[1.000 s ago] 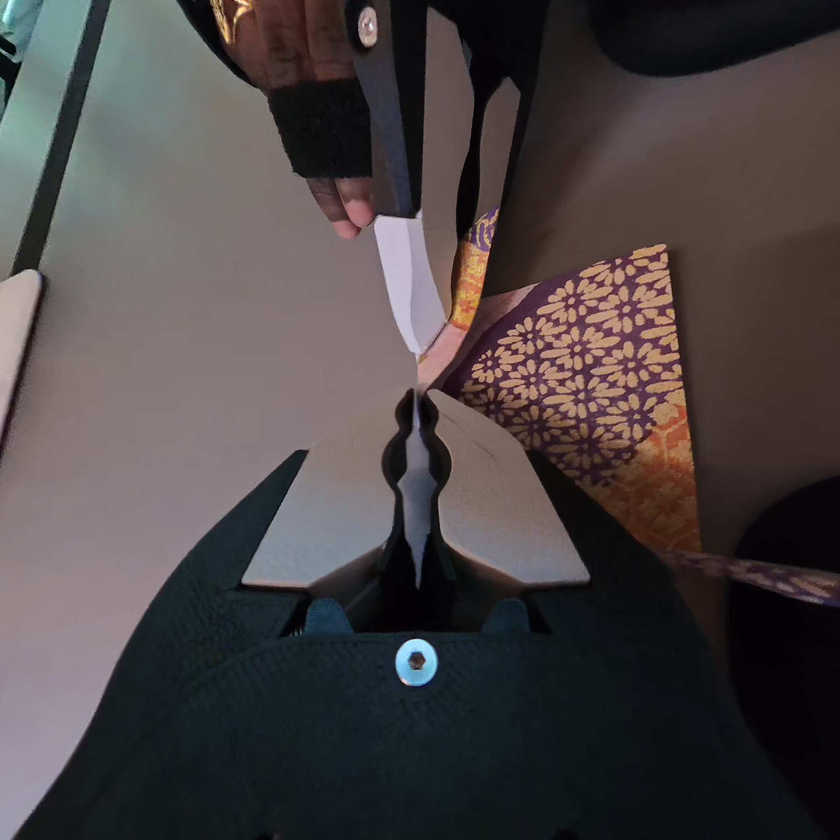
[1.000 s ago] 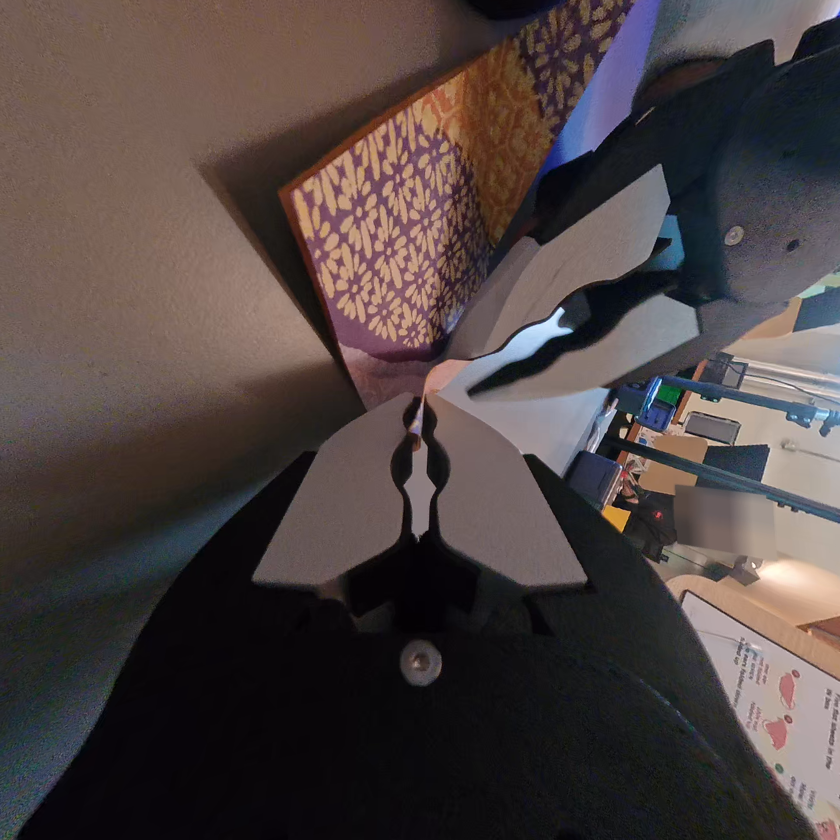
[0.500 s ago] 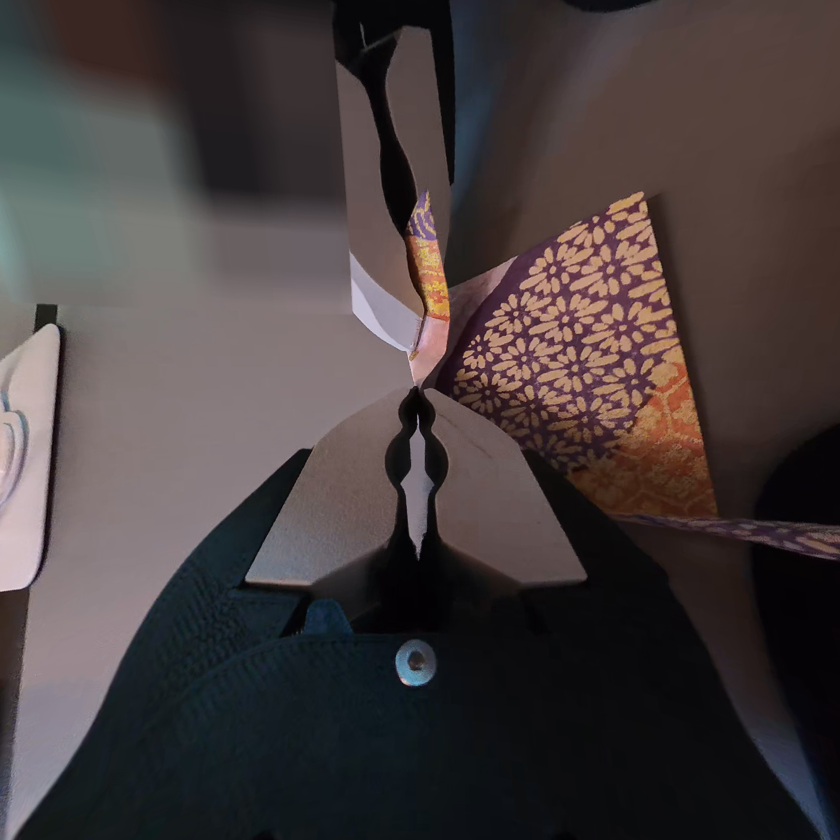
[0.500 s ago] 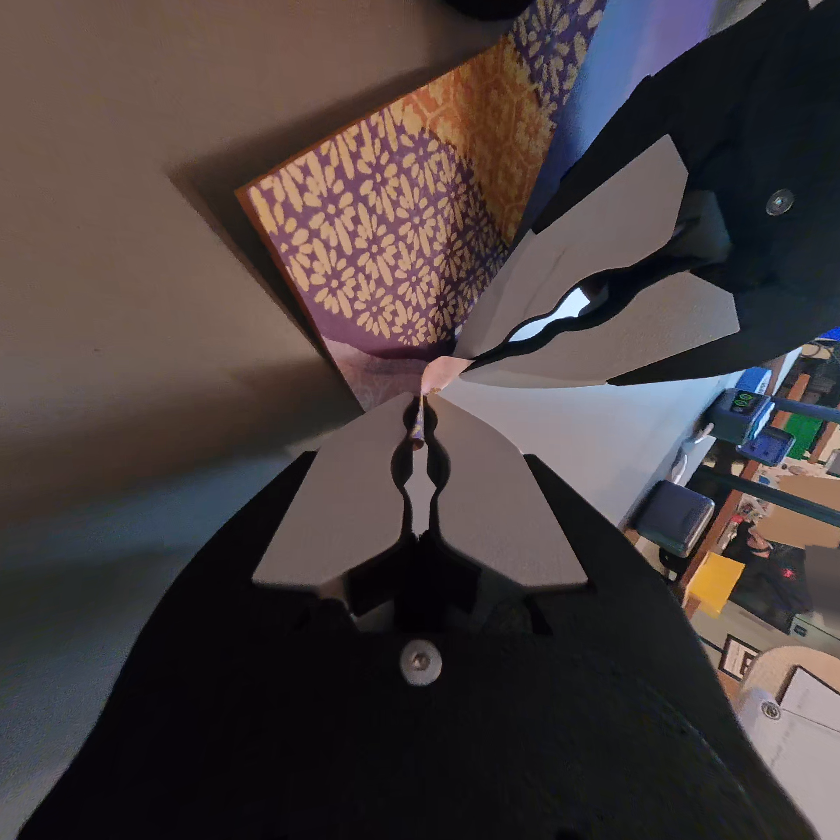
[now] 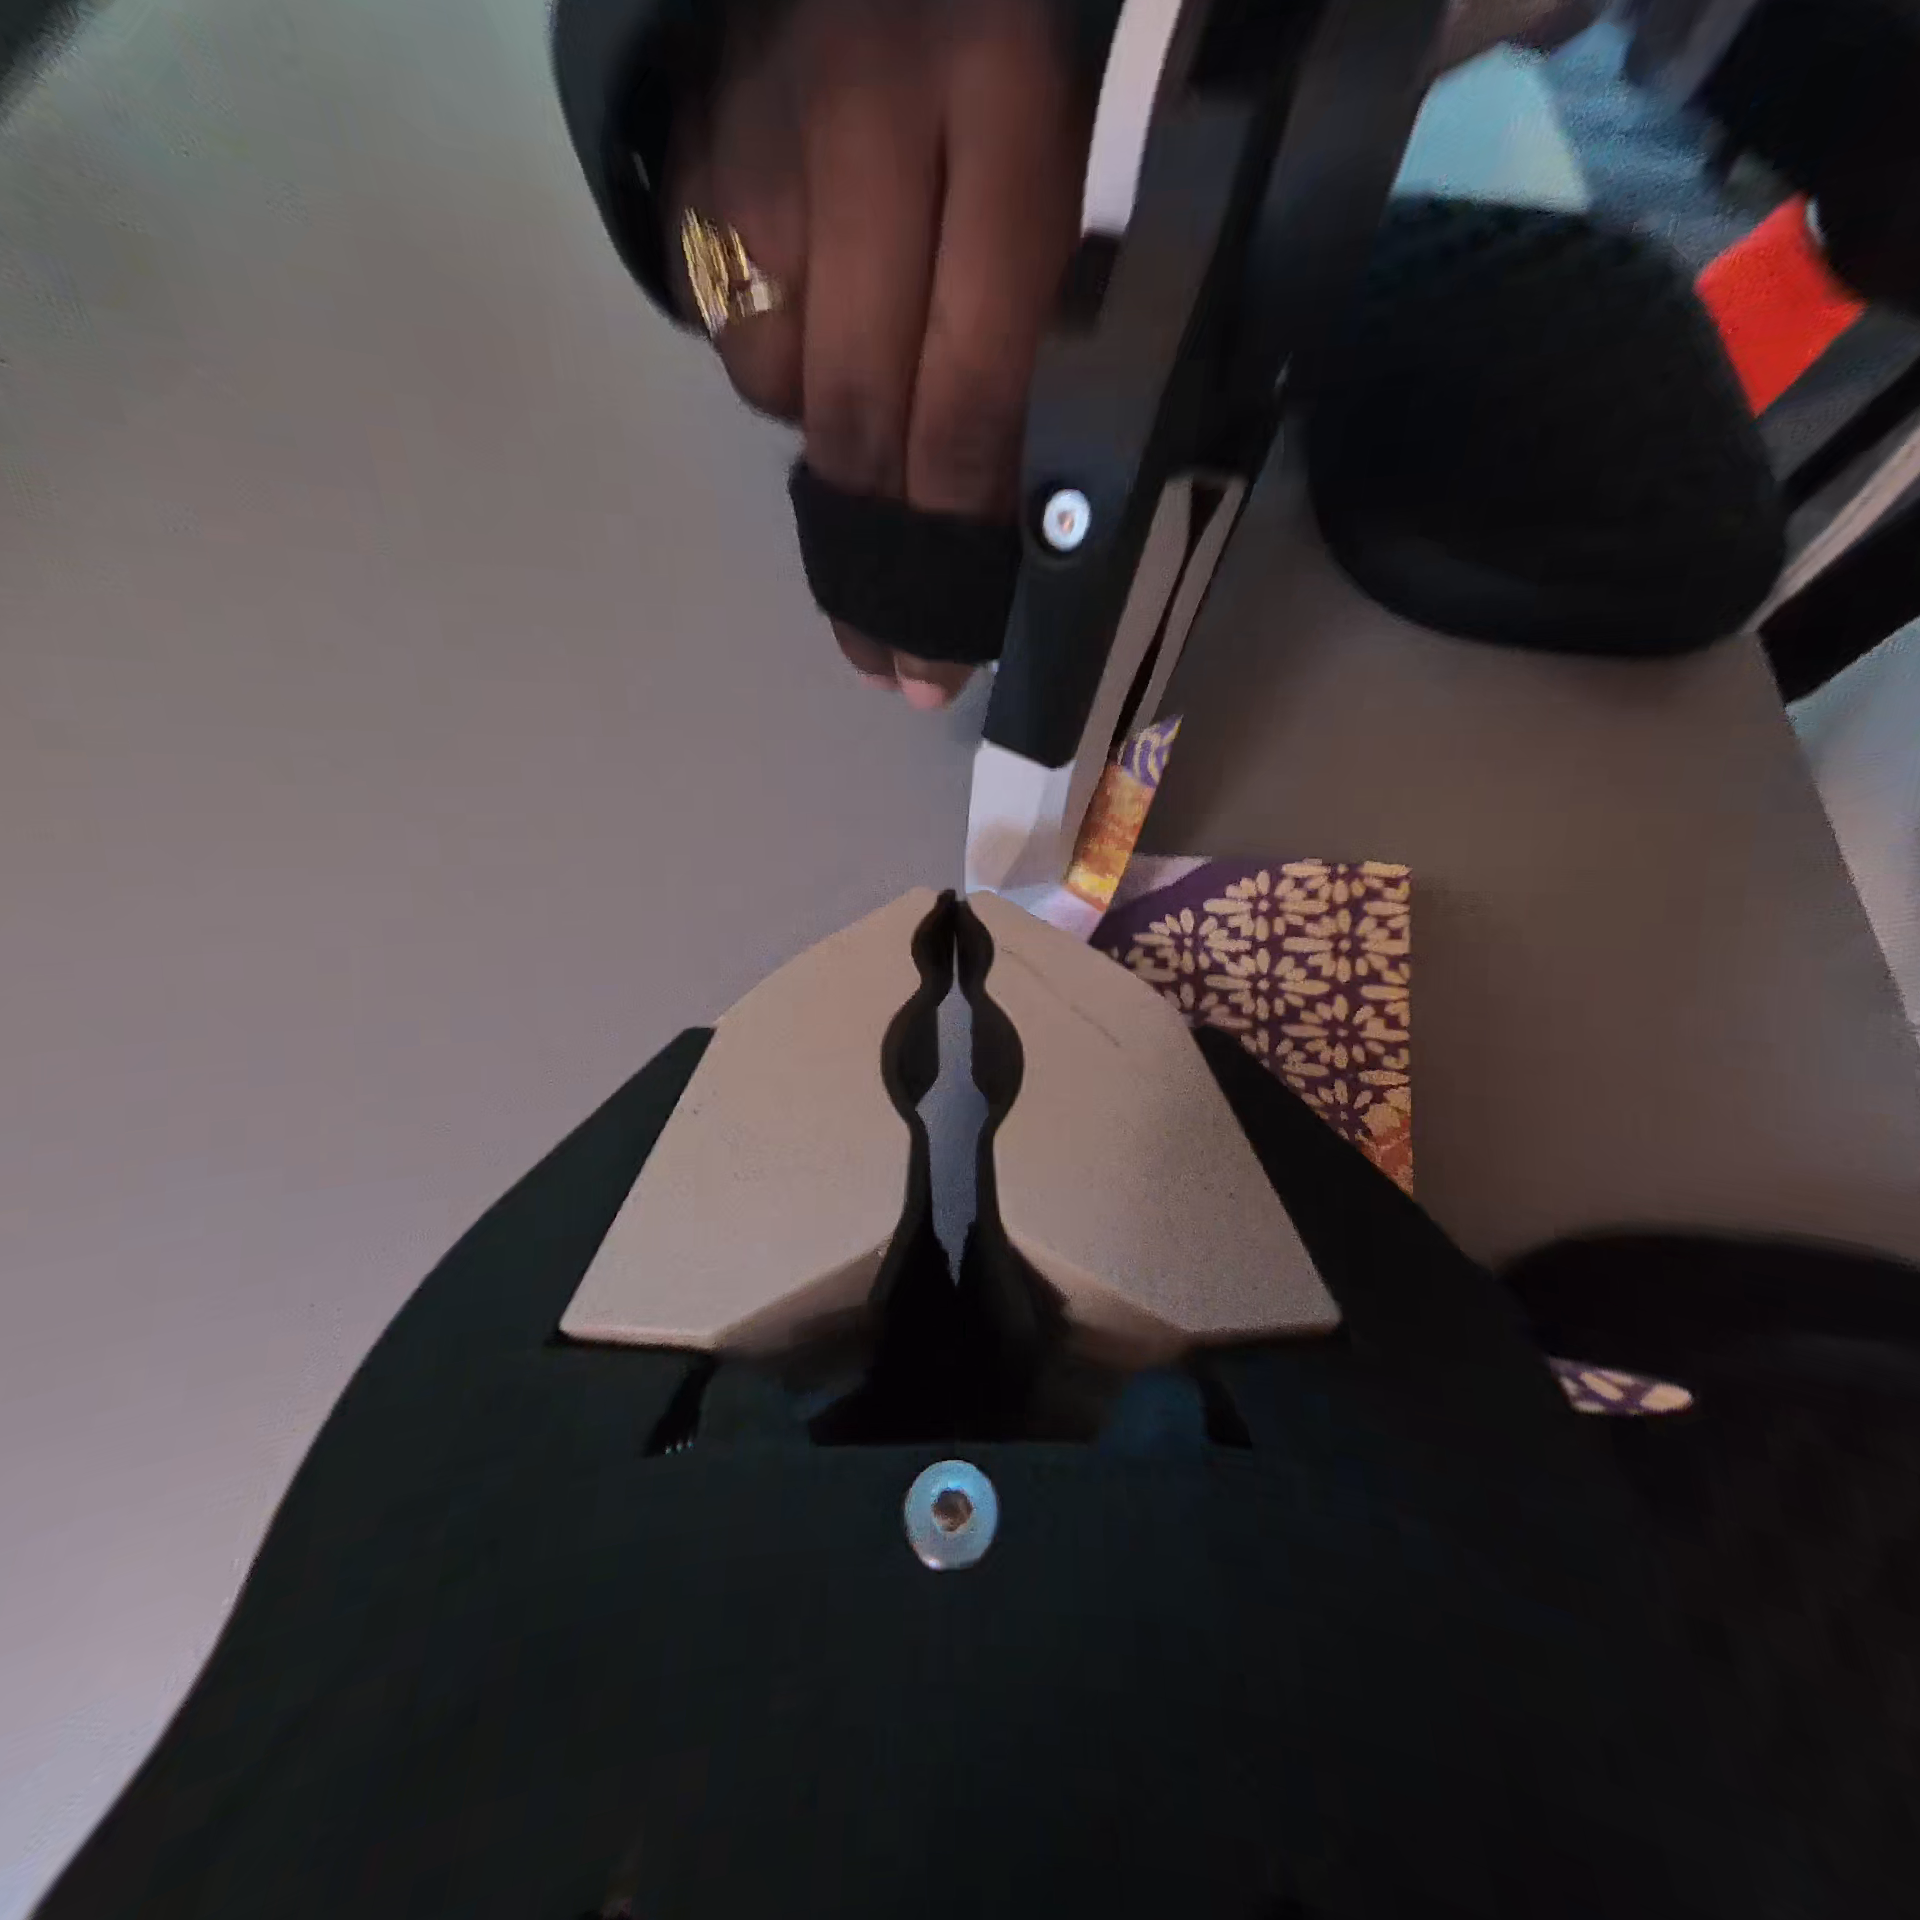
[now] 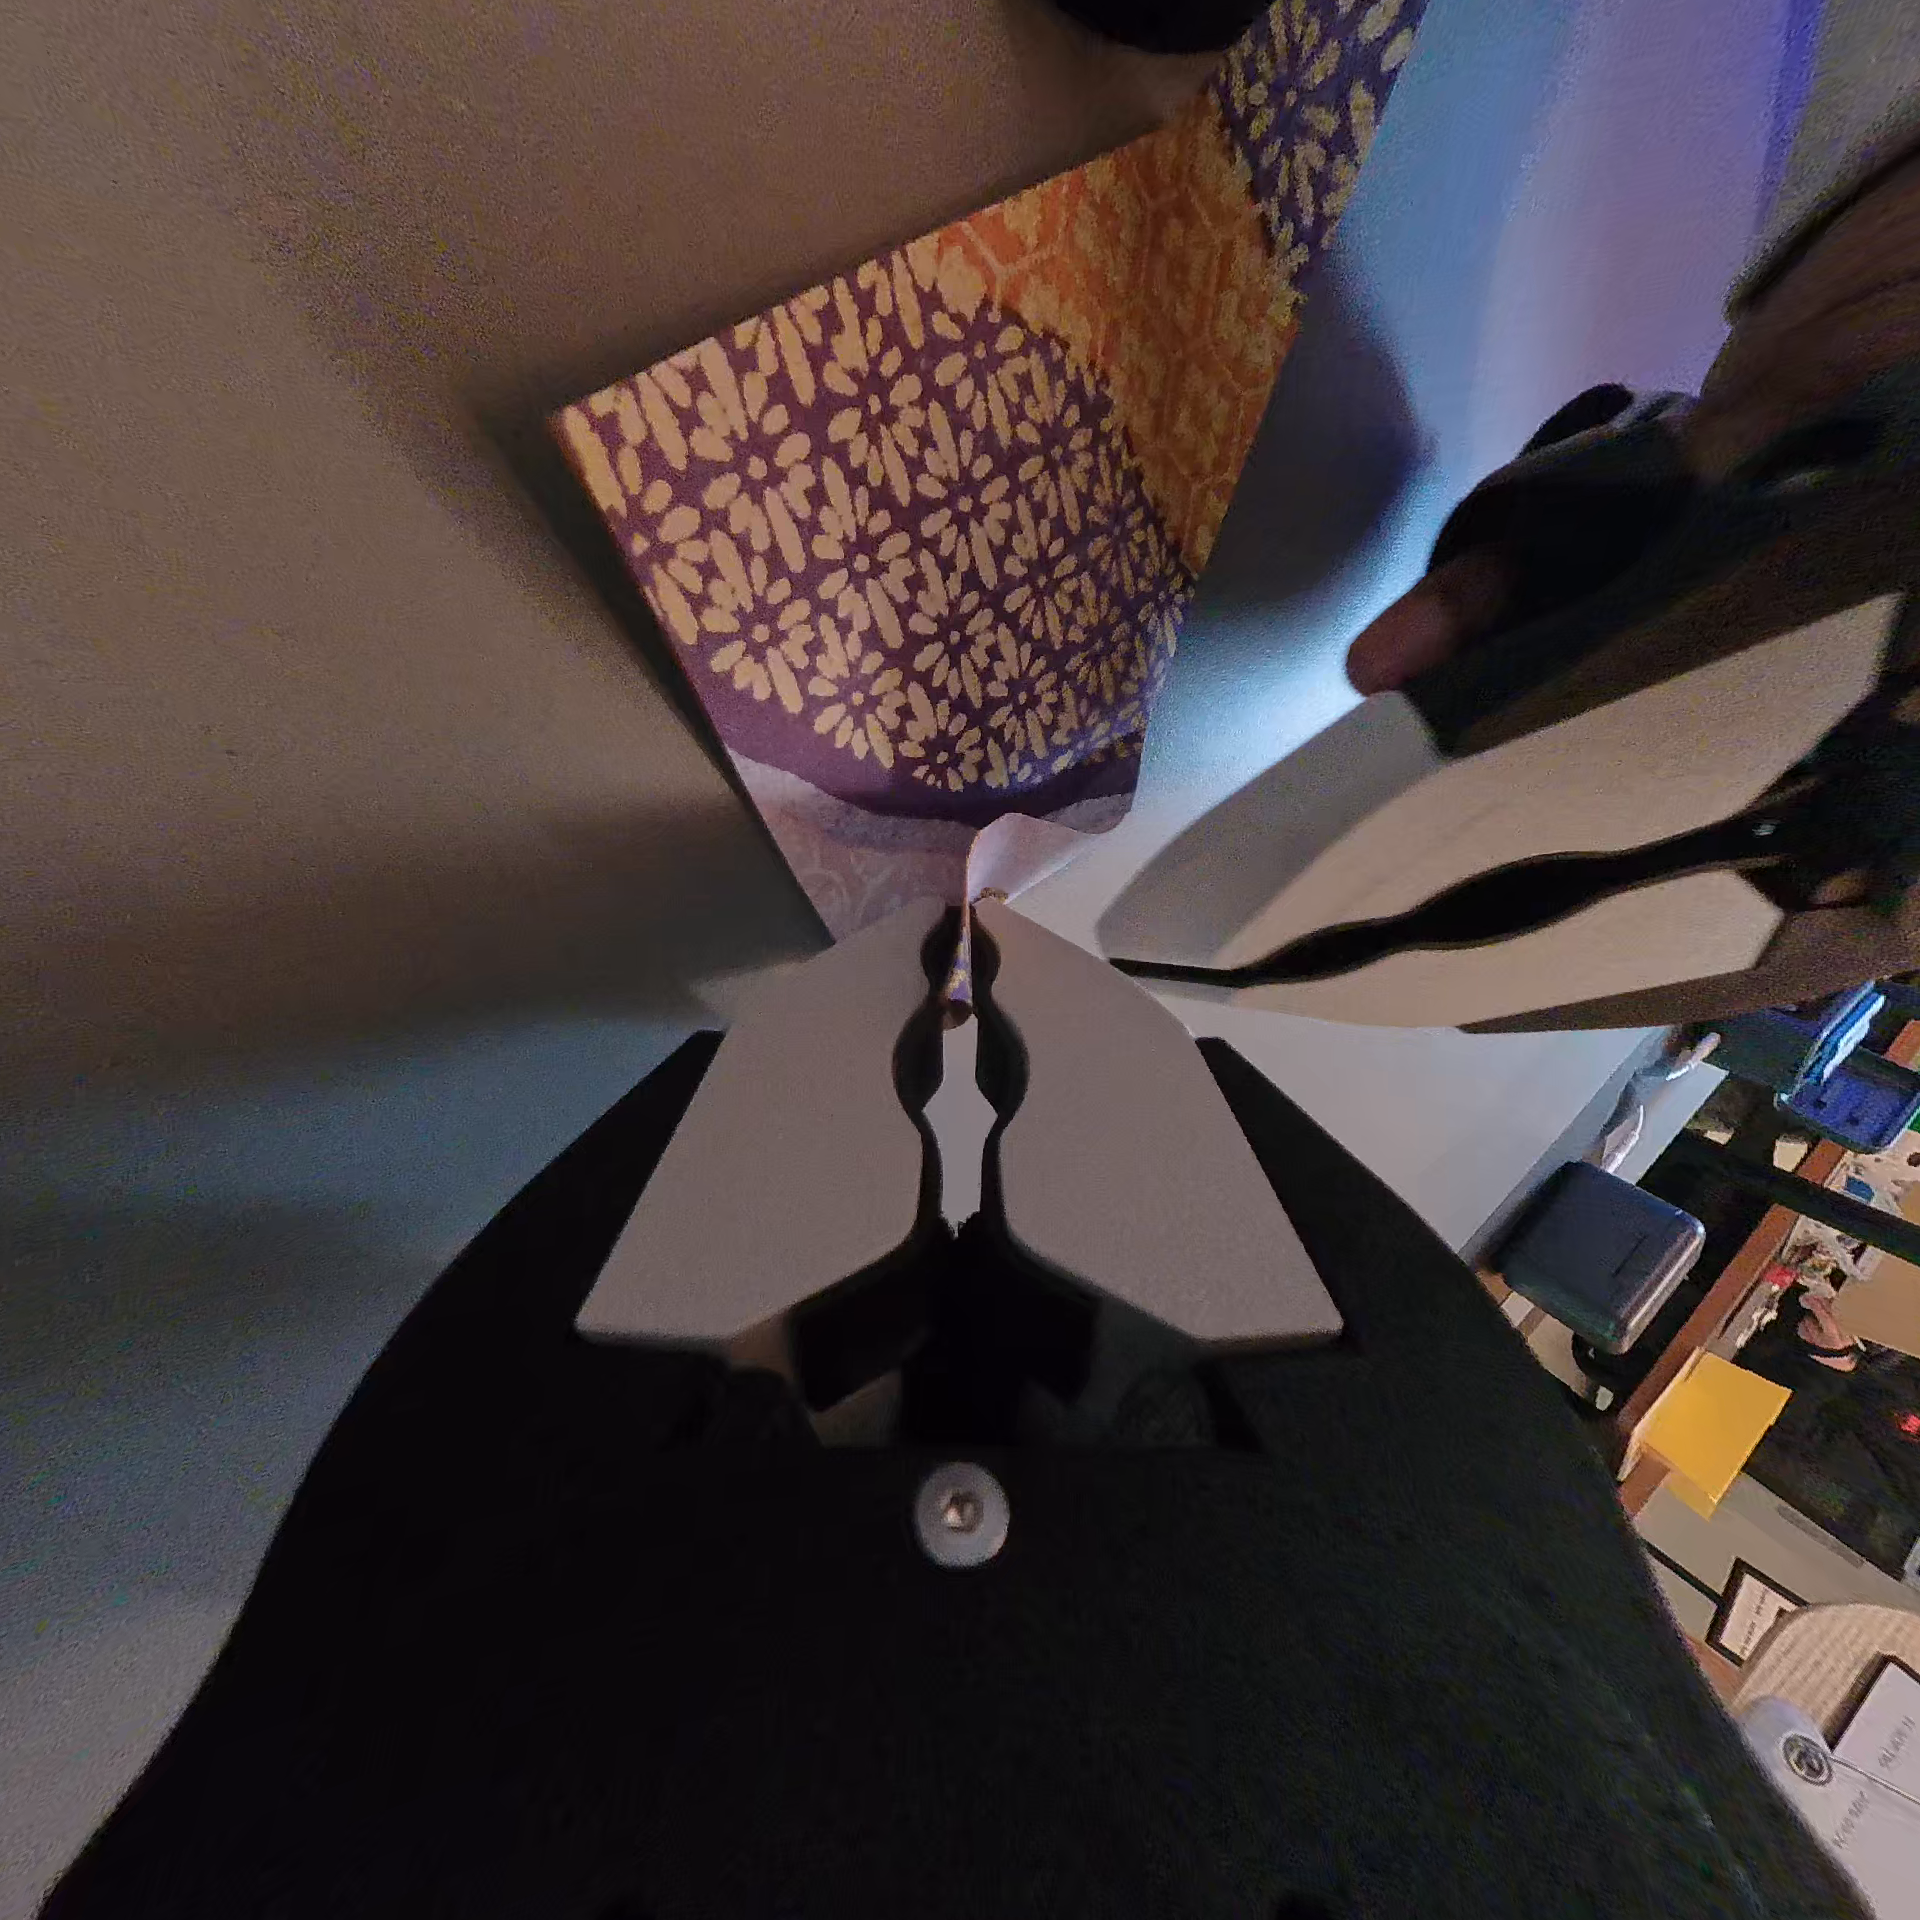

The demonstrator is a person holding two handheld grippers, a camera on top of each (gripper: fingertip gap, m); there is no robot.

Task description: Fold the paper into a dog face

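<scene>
Since half a second ago the left gripper (image 6: 1132, 951) has drawn off the paper (image 6: 914, 540) – jaws closed, empty. Right gripper (image 6: 961, 935) pinches its raised corner – next, lay it flat on the table (image 6: 260, 520) and crease.

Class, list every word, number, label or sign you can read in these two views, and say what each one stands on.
Patterned paper: flower print only, no writing.
White sheets, lower right of the right wrist view: they bear print, too small and tilted to read.
Small framed sign beside them: too blurred to read.
Left wrist view: no writing anywhere.
</scene>
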